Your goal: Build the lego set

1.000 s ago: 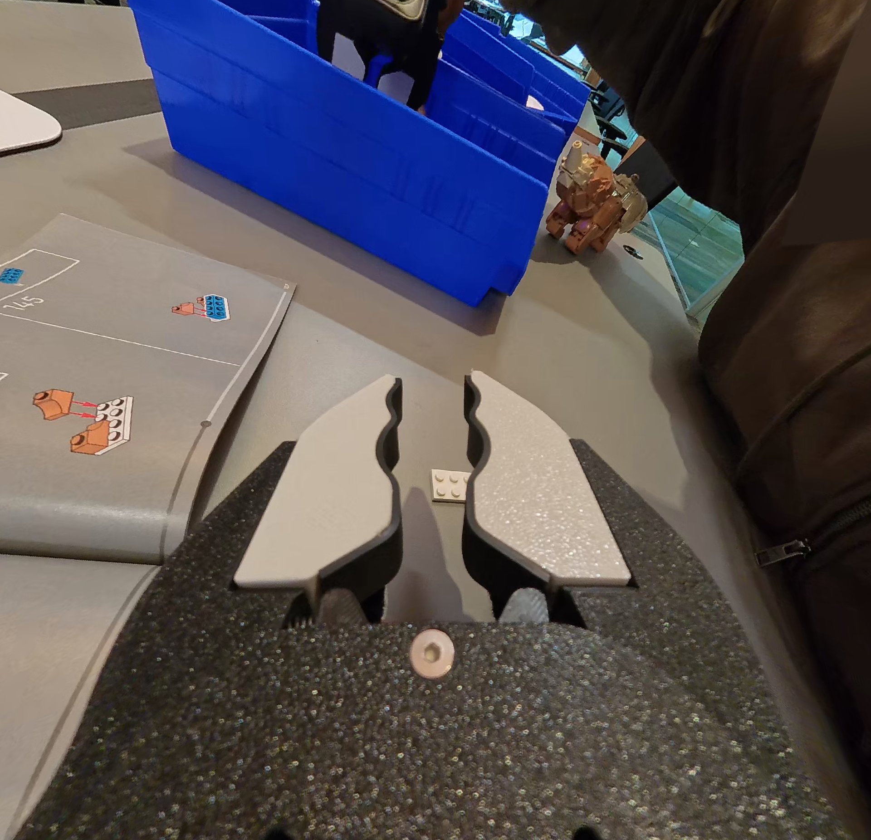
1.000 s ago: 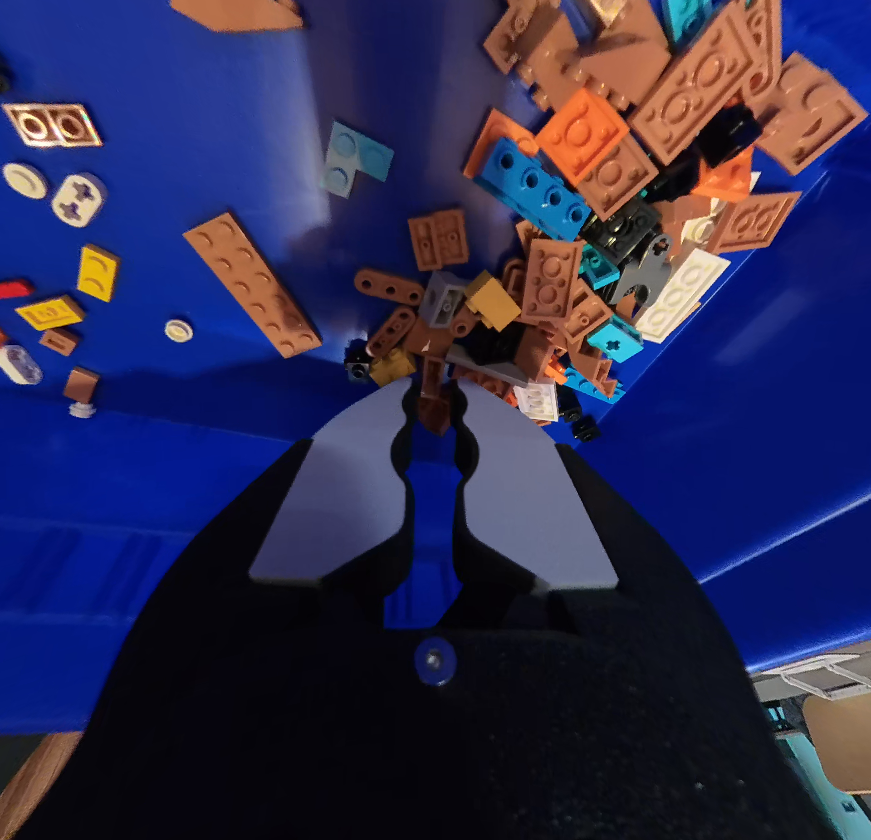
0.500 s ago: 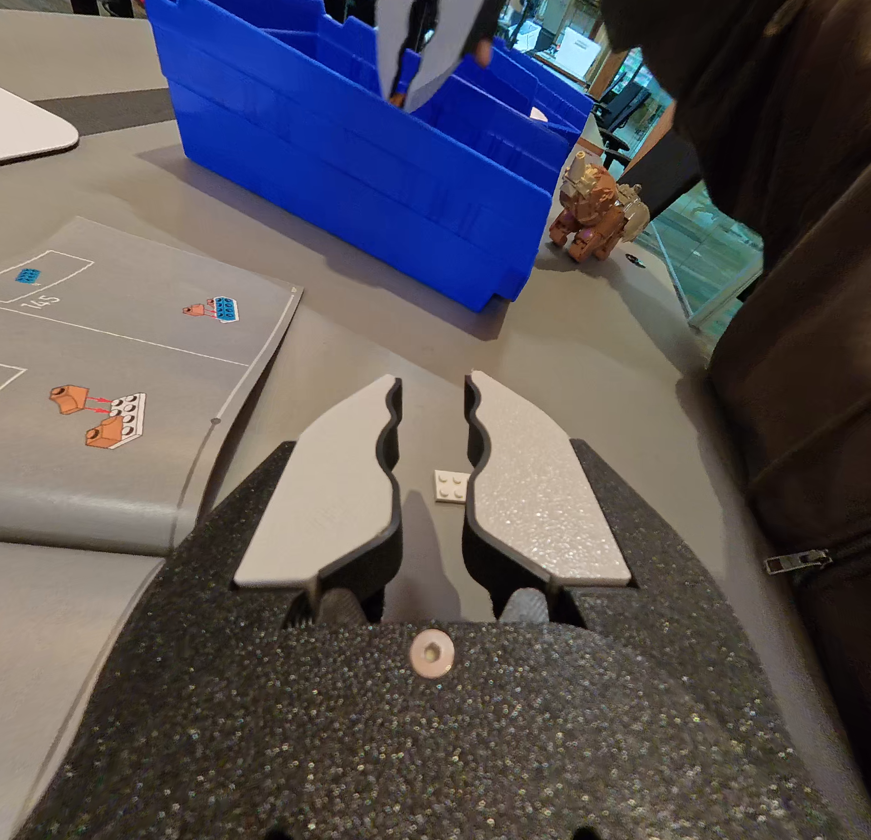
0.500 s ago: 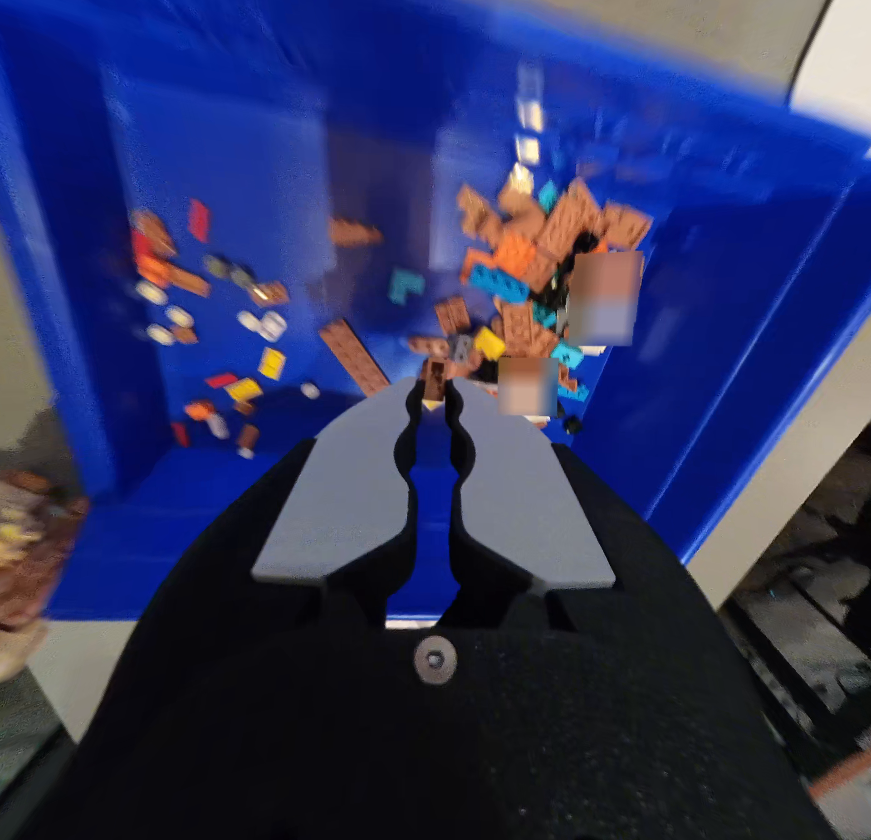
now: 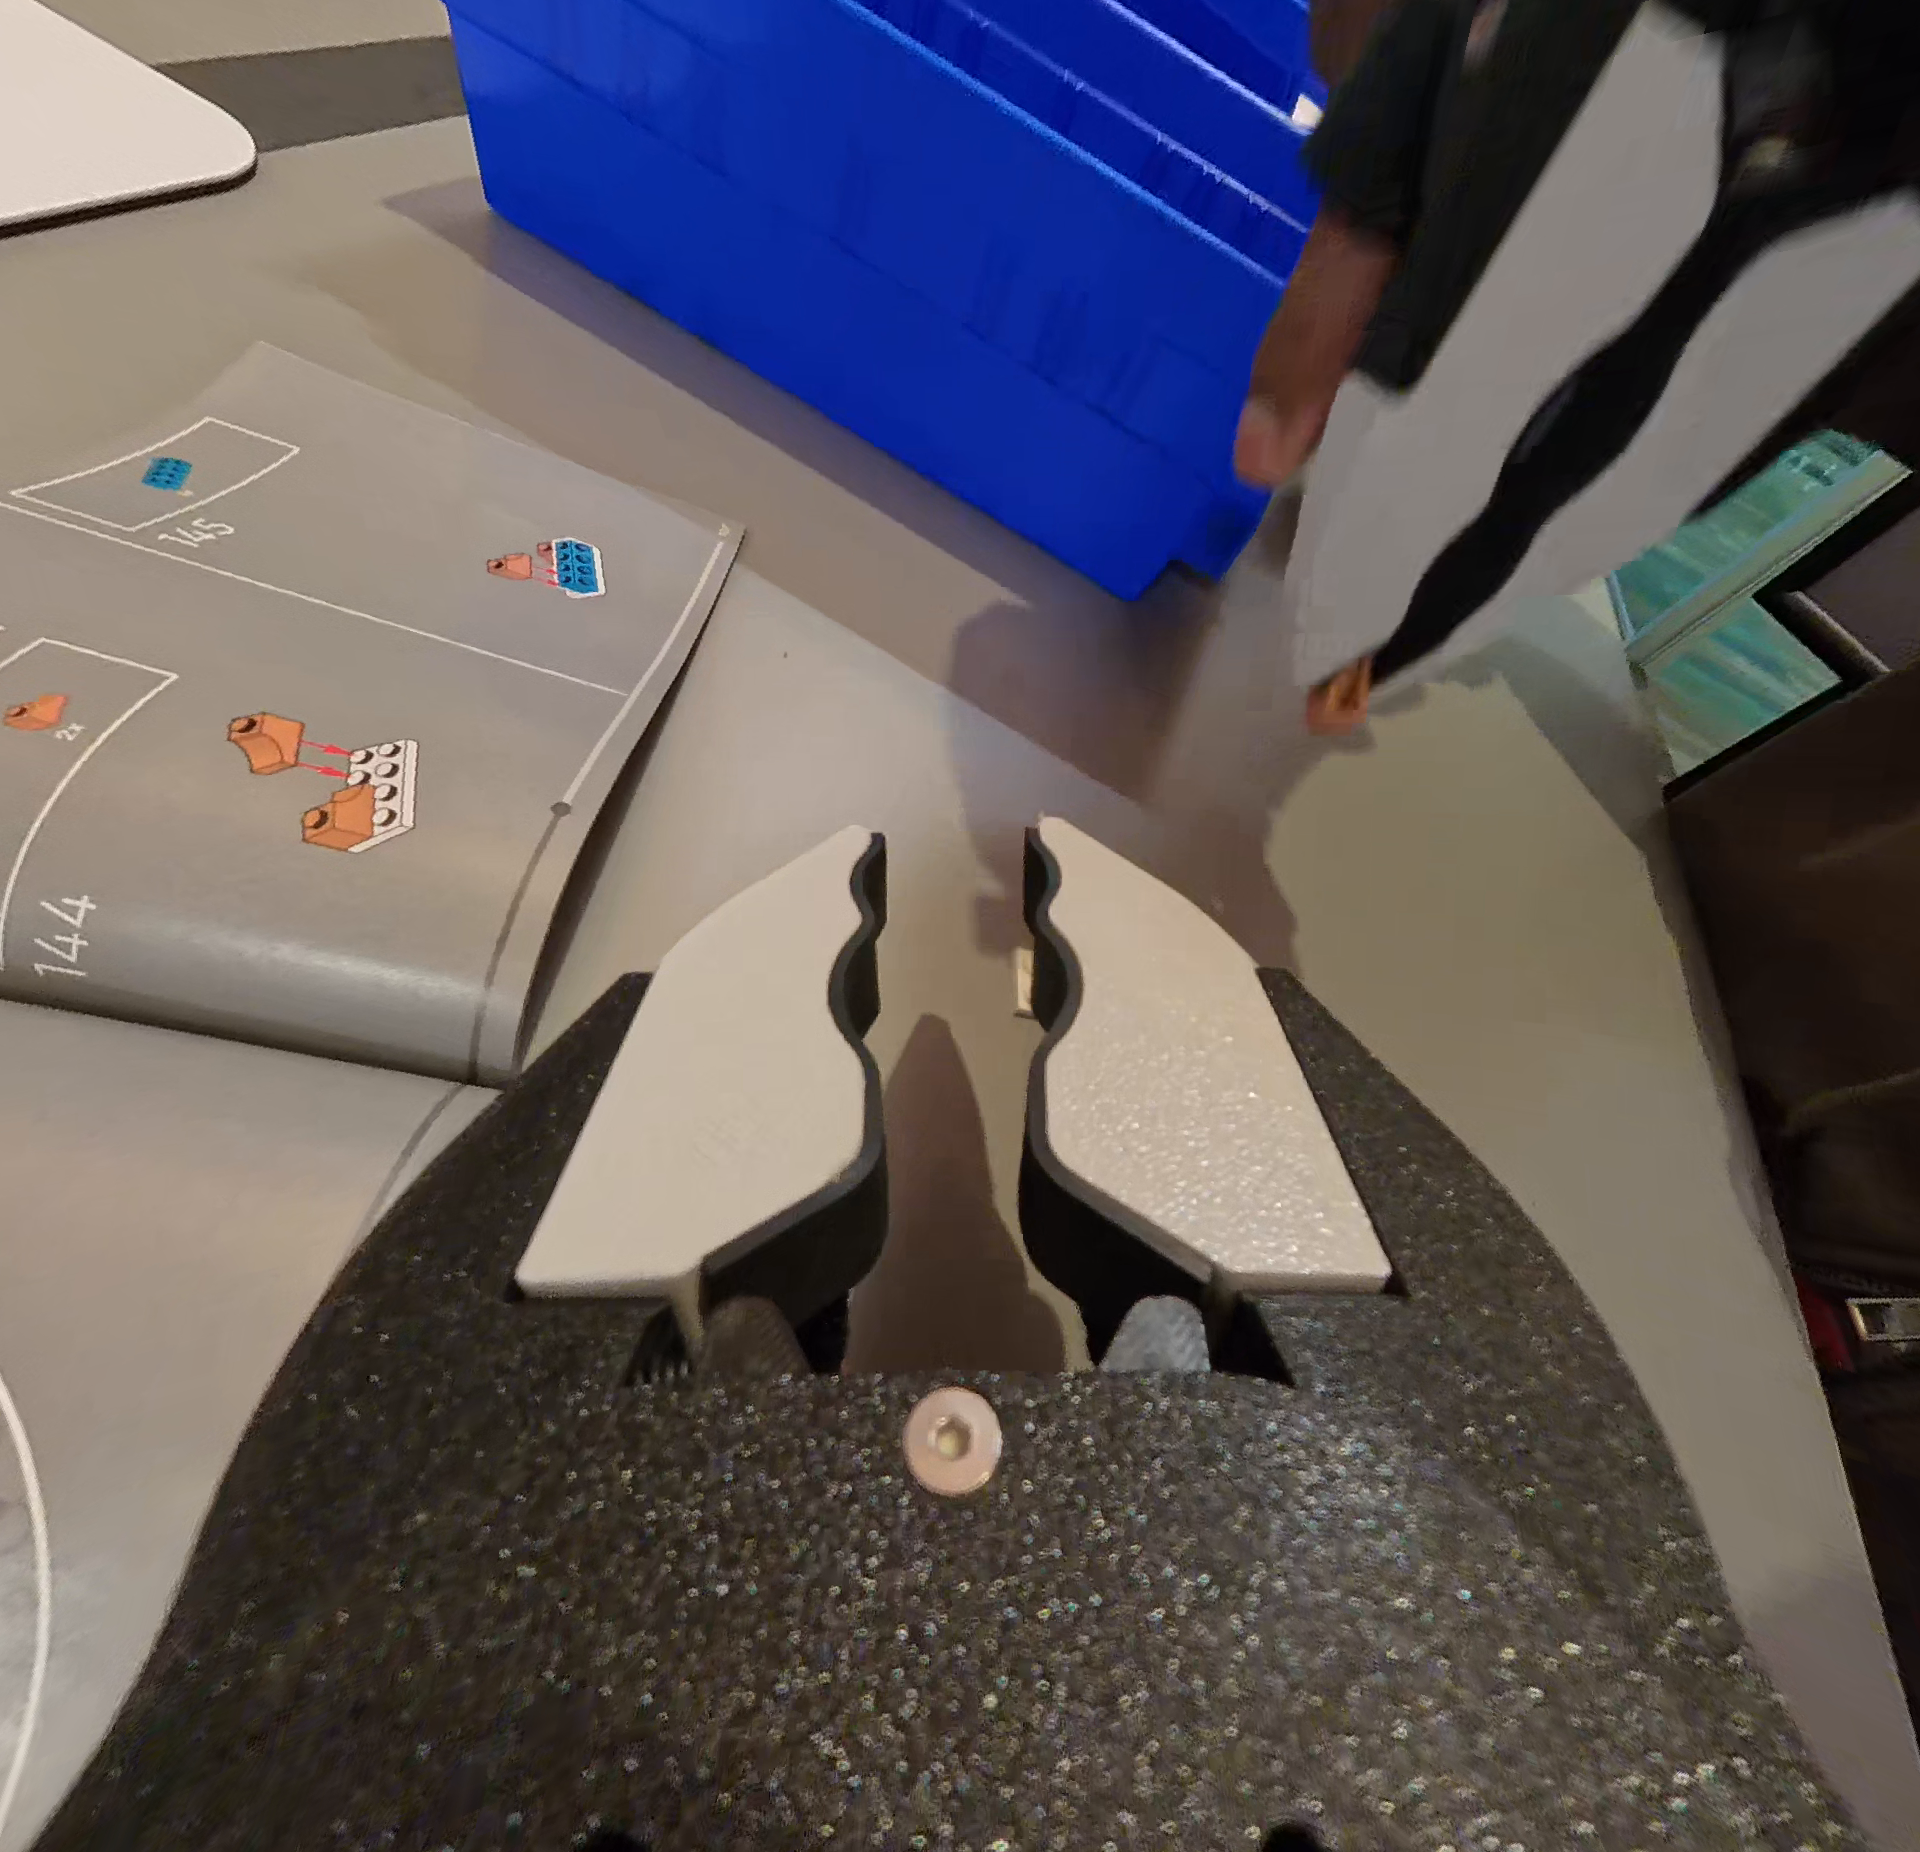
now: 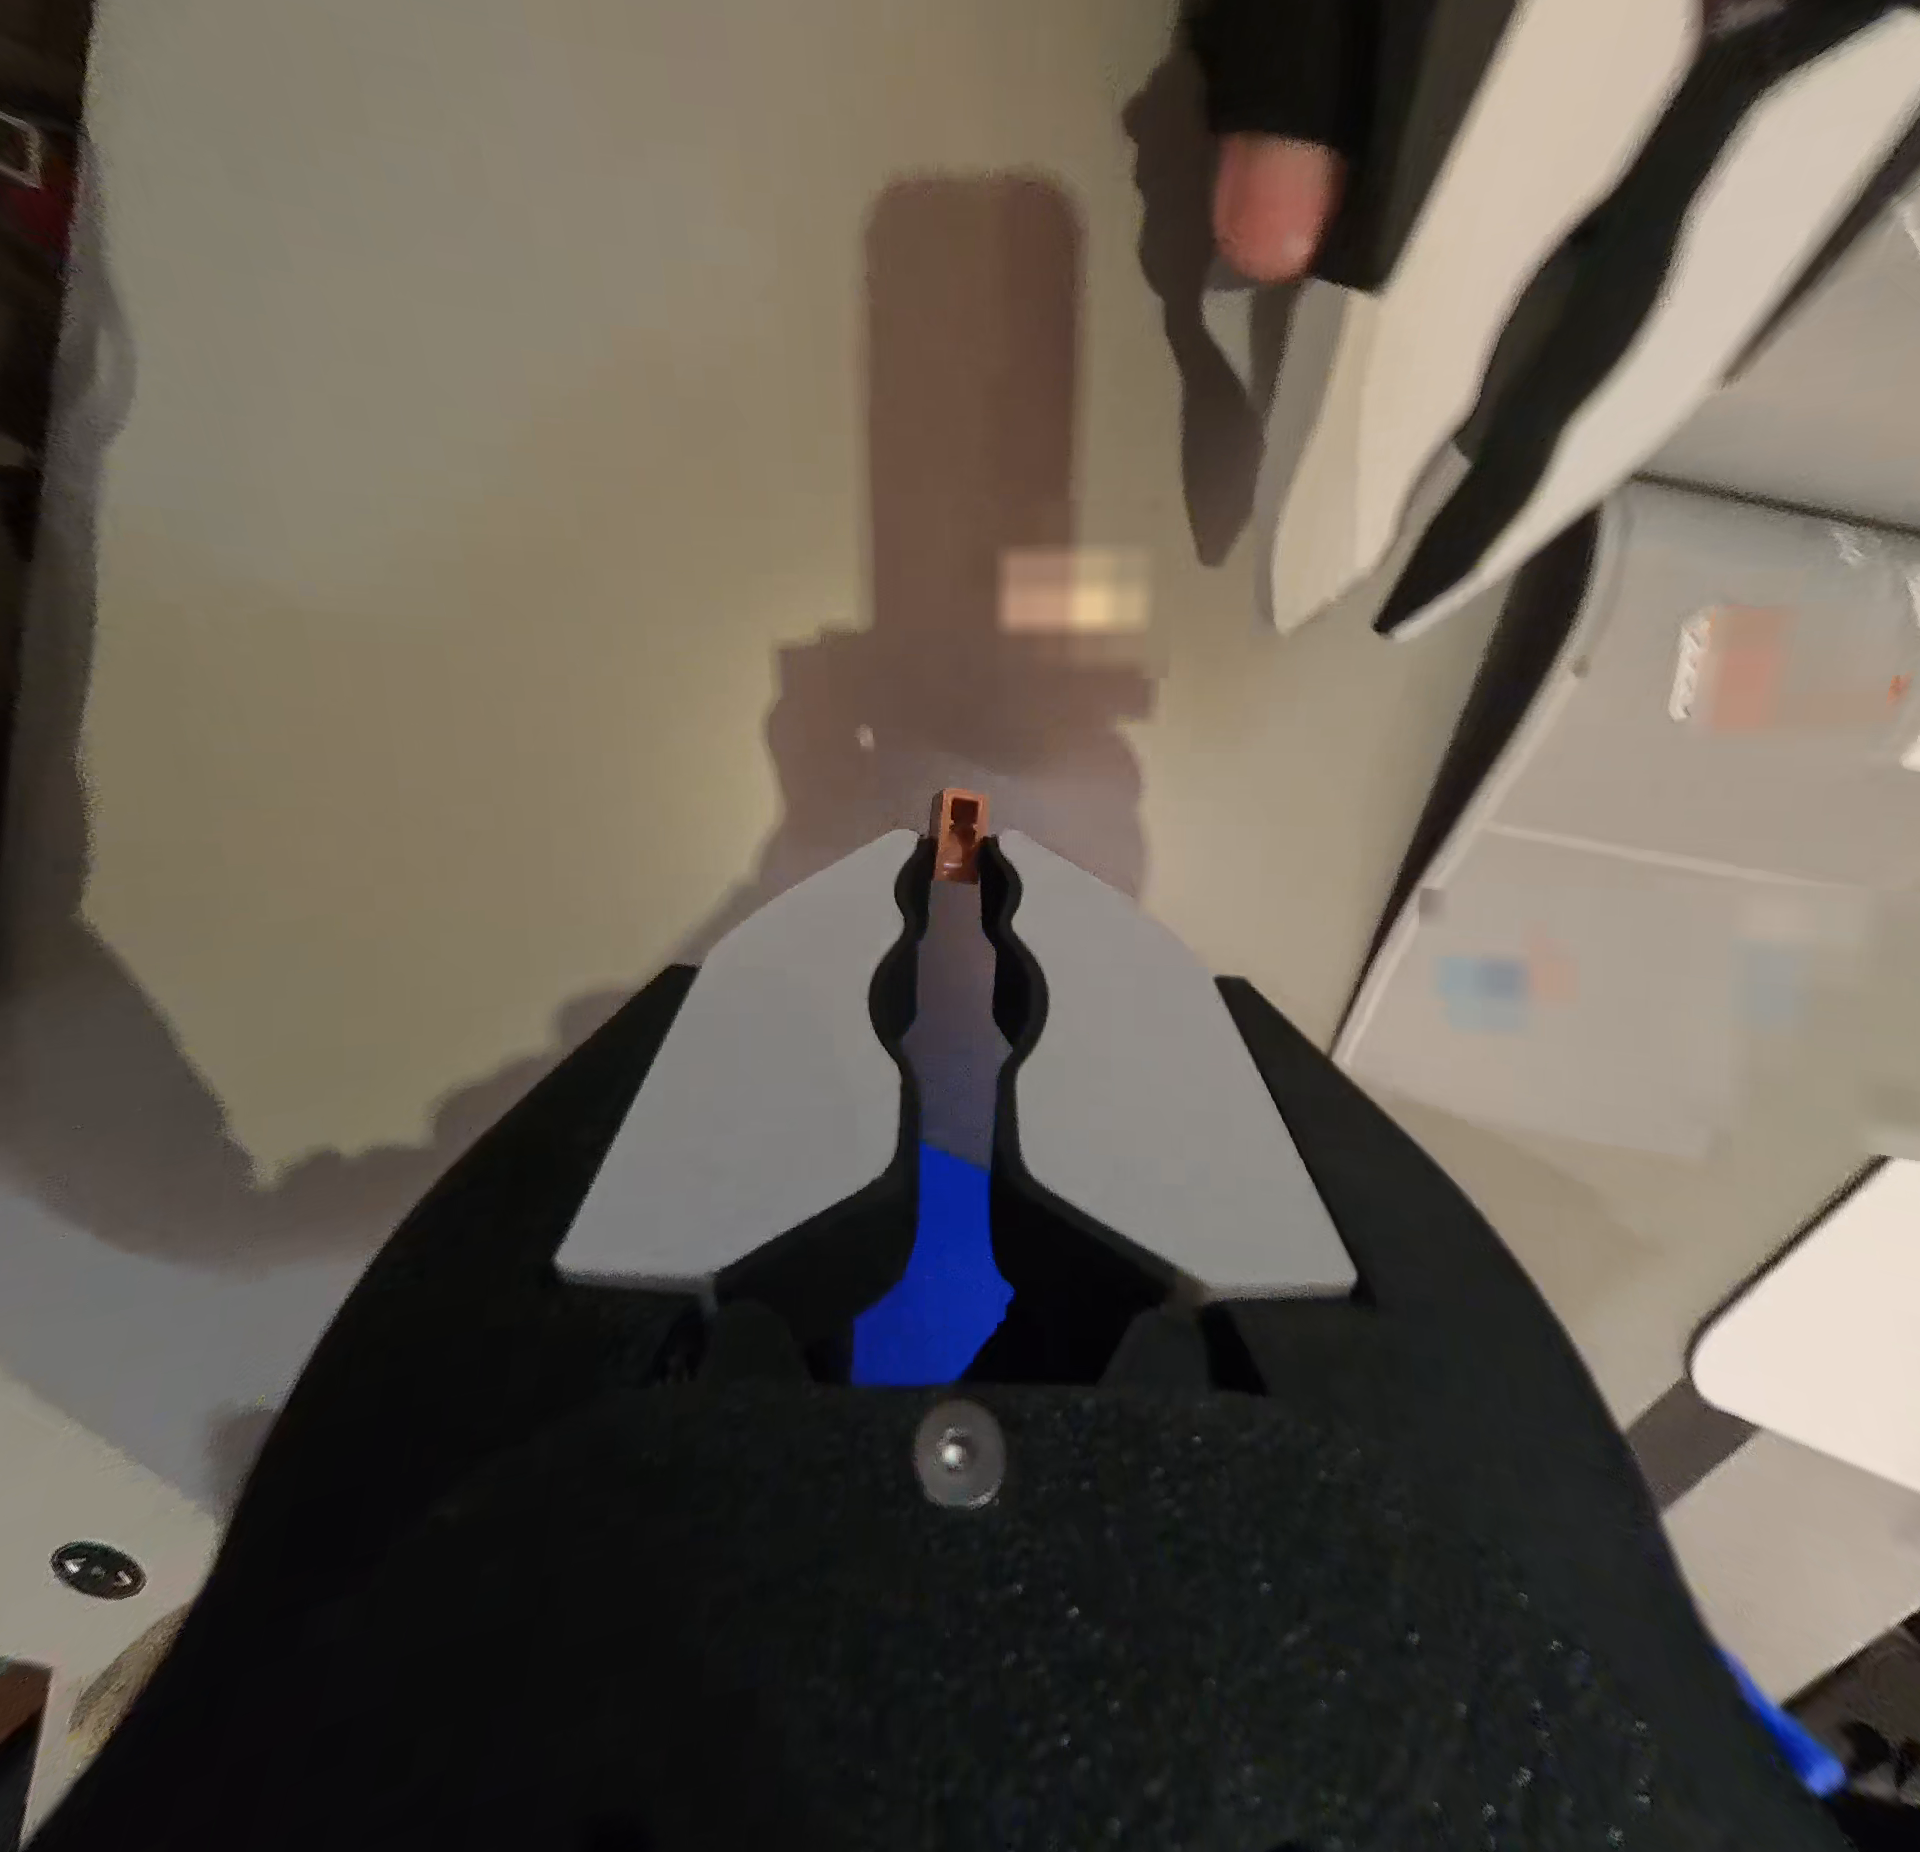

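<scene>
Right tongs pinching brown brick above bare table, left tongs parted, near booklet edge

Left tongs low over tabletop, jaws parted, nothing gripped. Right tongs tilted downward, jaws pinched on small brown piece at tips. Bare thumb showing beside right tongs' body.
</scene>
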Tool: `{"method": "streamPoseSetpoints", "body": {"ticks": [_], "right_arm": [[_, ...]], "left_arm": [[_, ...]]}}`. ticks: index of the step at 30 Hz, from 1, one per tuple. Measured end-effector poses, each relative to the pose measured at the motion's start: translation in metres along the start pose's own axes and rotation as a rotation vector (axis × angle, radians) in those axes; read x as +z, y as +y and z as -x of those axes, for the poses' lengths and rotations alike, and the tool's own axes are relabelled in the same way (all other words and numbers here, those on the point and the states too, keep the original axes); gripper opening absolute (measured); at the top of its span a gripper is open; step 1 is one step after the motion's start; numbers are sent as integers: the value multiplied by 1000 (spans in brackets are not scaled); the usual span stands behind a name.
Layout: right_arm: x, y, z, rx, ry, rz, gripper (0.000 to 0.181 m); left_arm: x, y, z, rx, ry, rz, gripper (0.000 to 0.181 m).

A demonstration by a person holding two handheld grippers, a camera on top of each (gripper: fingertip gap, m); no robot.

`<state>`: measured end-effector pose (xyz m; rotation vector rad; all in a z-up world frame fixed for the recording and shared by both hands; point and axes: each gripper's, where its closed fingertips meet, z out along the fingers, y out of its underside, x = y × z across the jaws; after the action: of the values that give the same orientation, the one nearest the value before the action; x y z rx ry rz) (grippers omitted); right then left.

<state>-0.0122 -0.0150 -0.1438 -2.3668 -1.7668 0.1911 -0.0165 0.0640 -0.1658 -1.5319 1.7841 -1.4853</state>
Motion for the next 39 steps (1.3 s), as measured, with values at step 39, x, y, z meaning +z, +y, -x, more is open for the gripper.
{"method": "streamPoseSetpoints", "body": {"ticks": [39], "right_arm": [[-85, 275, -58, 667, 313, 41, 16]], "left_arm": [[-3, -2, -2, -46, 60, -18, 25]]}}
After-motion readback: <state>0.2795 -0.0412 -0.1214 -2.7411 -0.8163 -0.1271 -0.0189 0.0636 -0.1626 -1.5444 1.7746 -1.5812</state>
